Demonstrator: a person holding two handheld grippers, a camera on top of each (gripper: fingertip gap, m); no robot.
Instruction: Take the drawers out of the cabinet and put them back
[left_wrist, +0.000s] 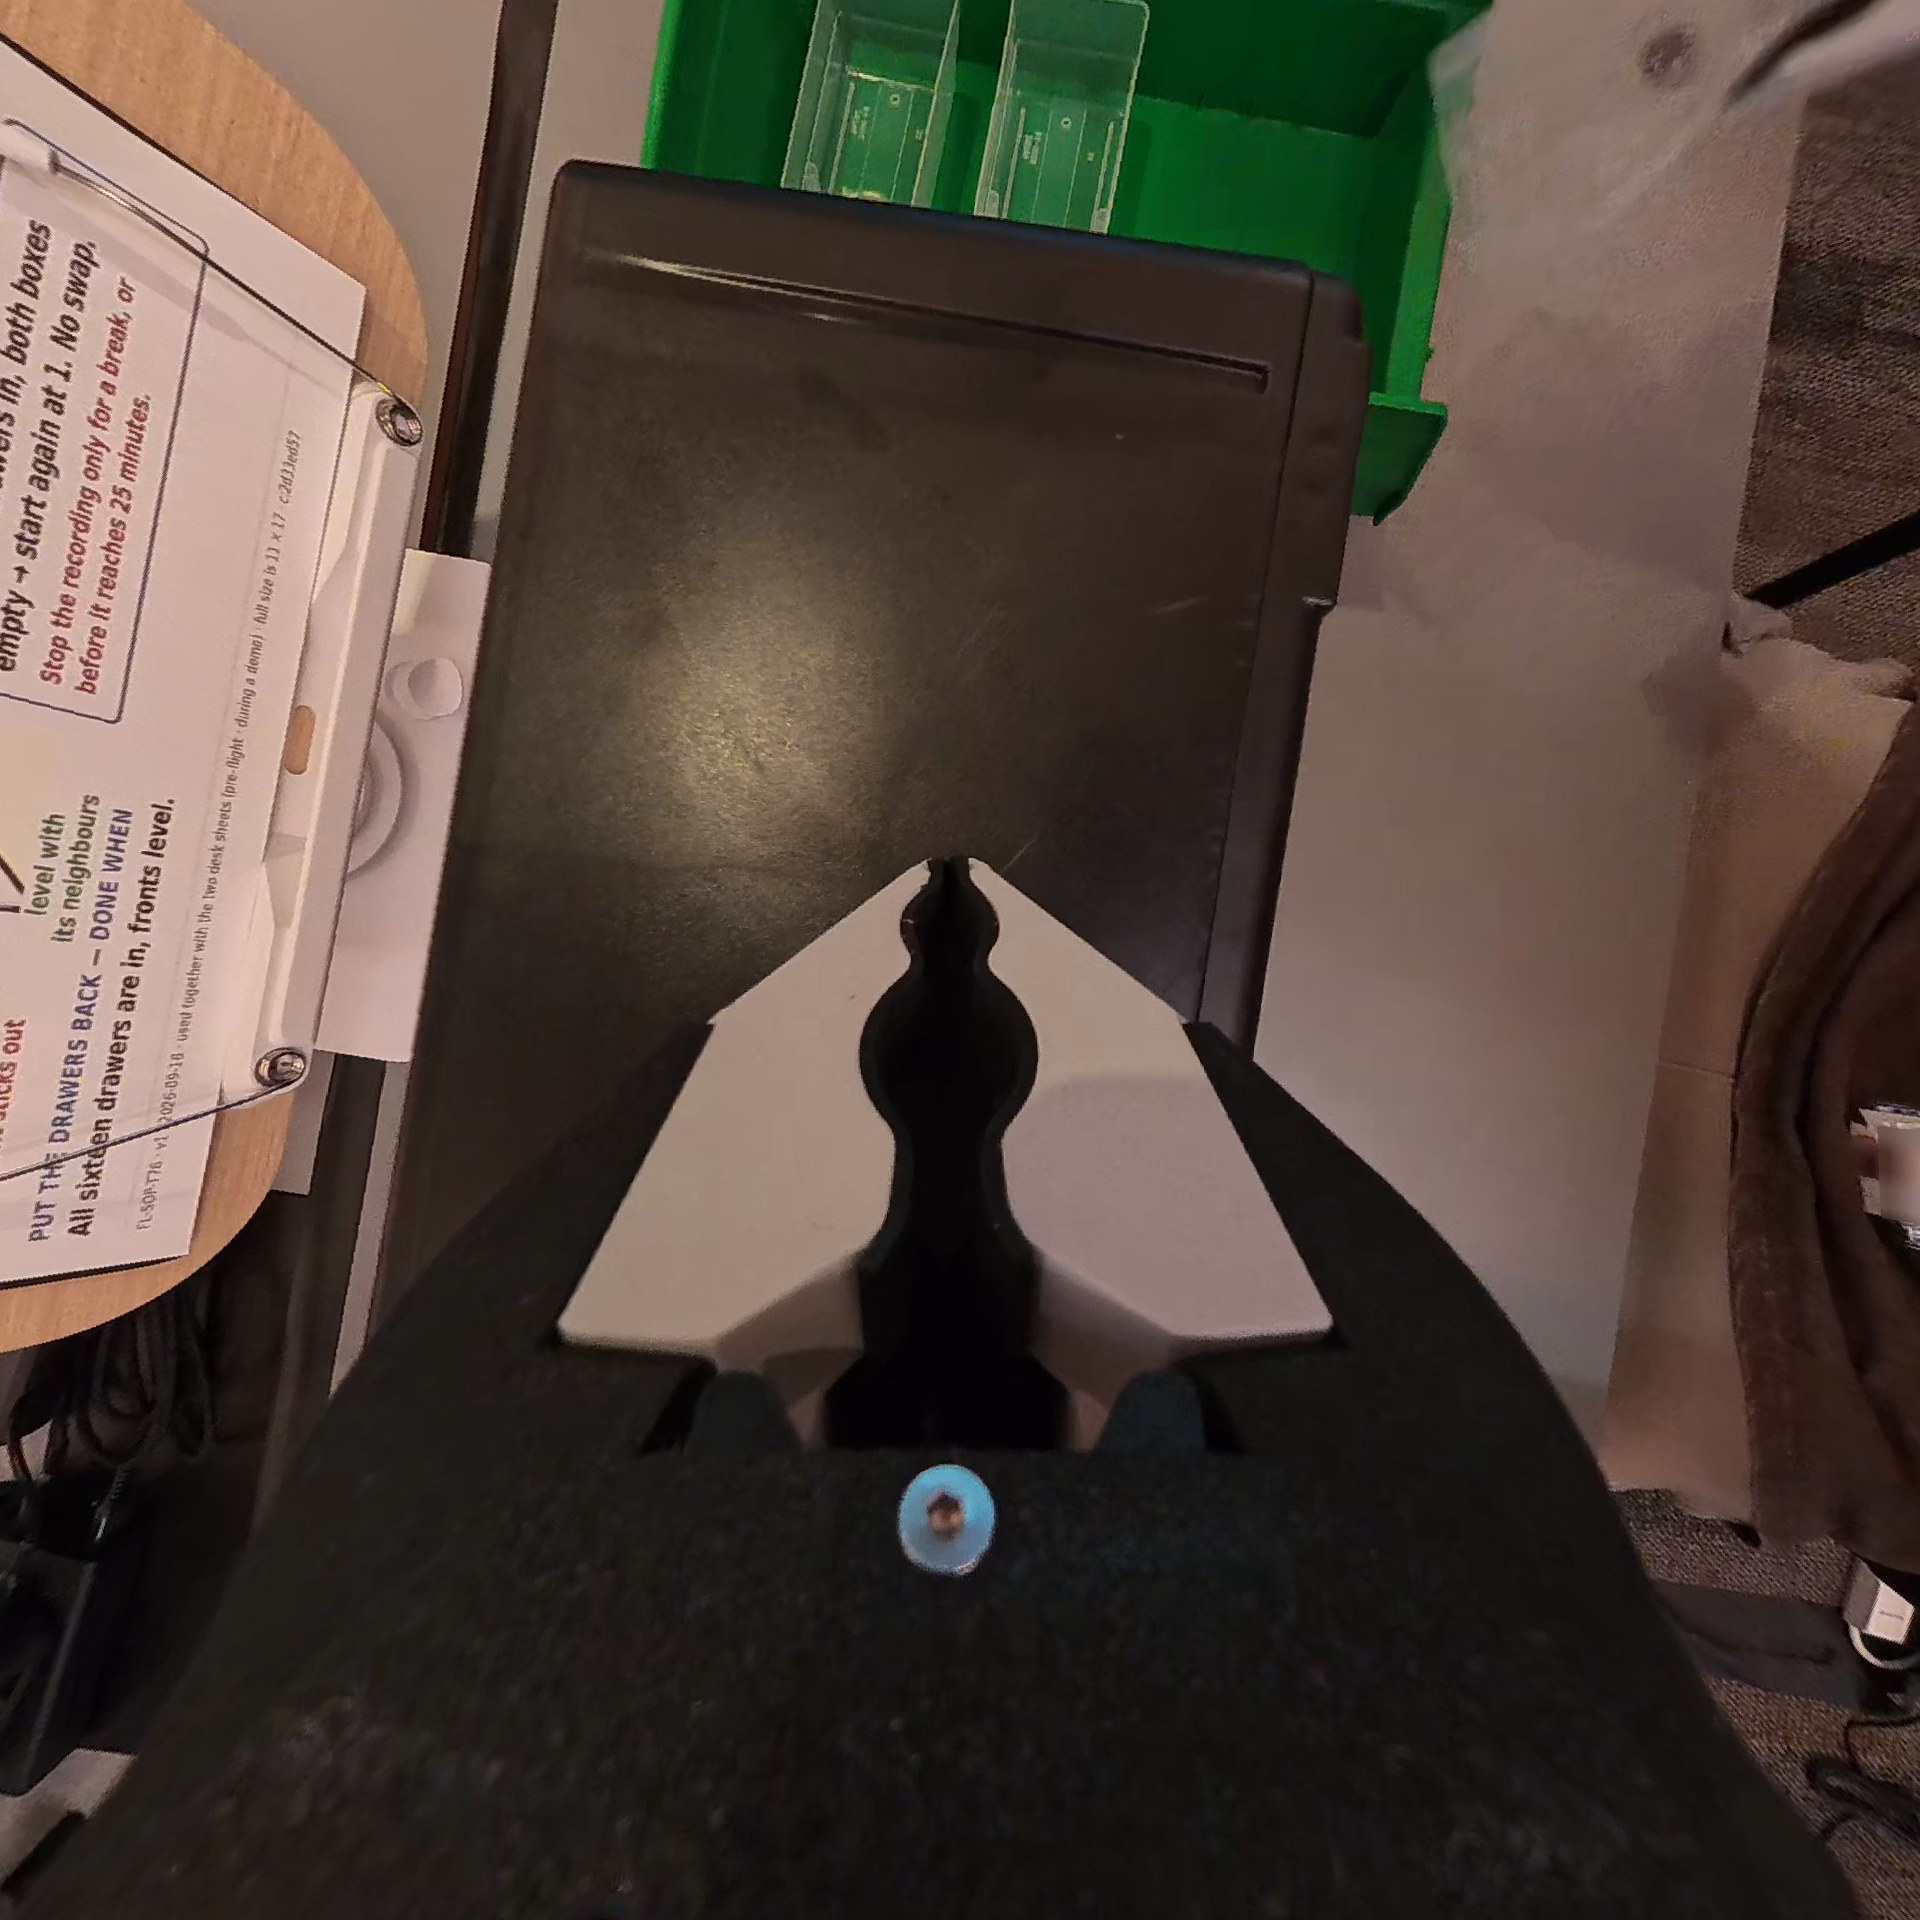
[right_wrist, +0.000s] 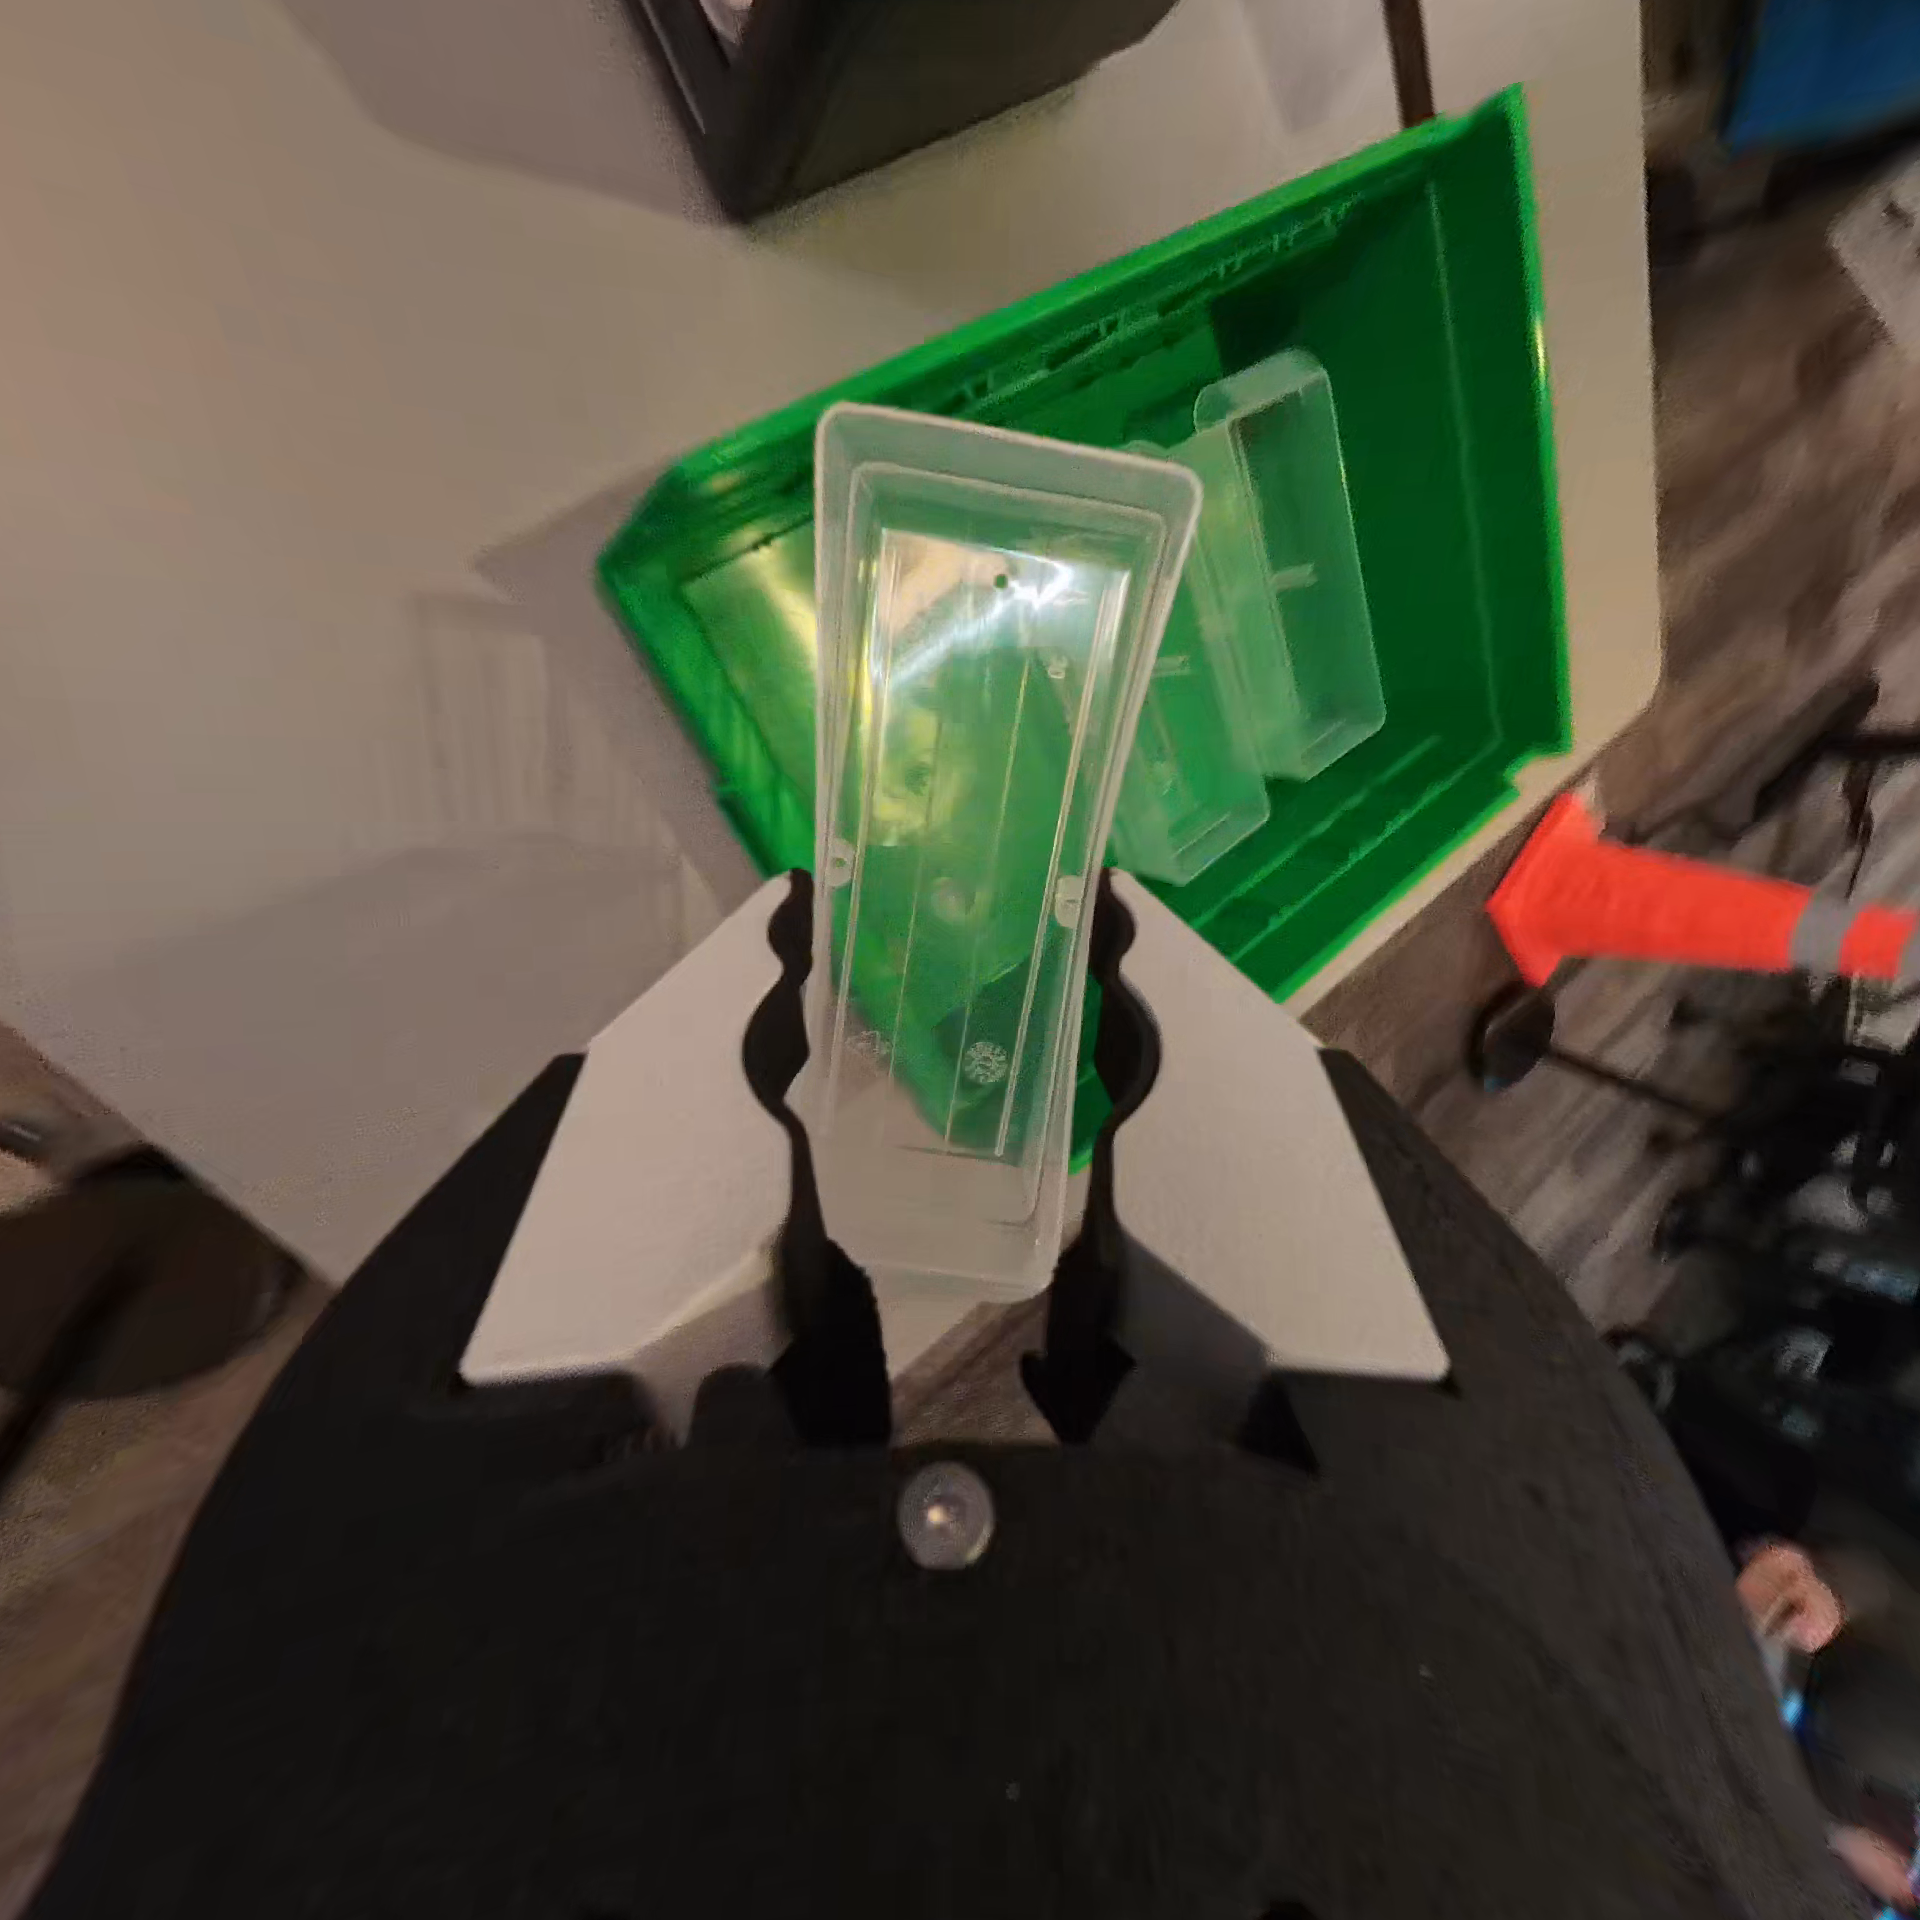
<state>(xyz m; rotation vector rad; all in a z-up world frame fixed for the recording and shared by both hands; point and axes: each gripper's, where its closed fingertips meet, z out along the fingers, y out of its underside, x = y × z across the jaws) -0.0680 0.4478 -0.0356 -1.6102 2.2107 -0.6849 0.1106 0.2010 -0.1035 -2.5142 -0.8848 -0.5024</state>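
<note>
My left gripper (left_wrist: 948, 864) is shut and empty, its tips over the flat black top of the cabinet (left_wrist: 894, 582). Behind the cabinet a green bin (left_wrist: 1288, 166) holds two clear drawers (left_wrist: 1060, 114). In the right wrist view my right gripper (right_wrist: 945, 894) is shut on a clear plastic drawer (right_wrist: 977, 790), gripped by its long sides and held above the green bin (right_wrist: 1455, 436). Two more clear drawers (right_wrist: 1288, 561) lie in the bin's right half. A corner of the black cabinet (right_wrist: 831, 104) shows at the top.
The bin and cabinet stand on a white table (right_wrist: 260, 520). A wooden board (left_wrist: 343, 281) with a printed sheet under a clear clip plate (left_wrist: 187, 665) lies left of the cabinet. An orange cone (right_wrist: 1662, 914), a chair and cables are on the floor to the right.
</note>
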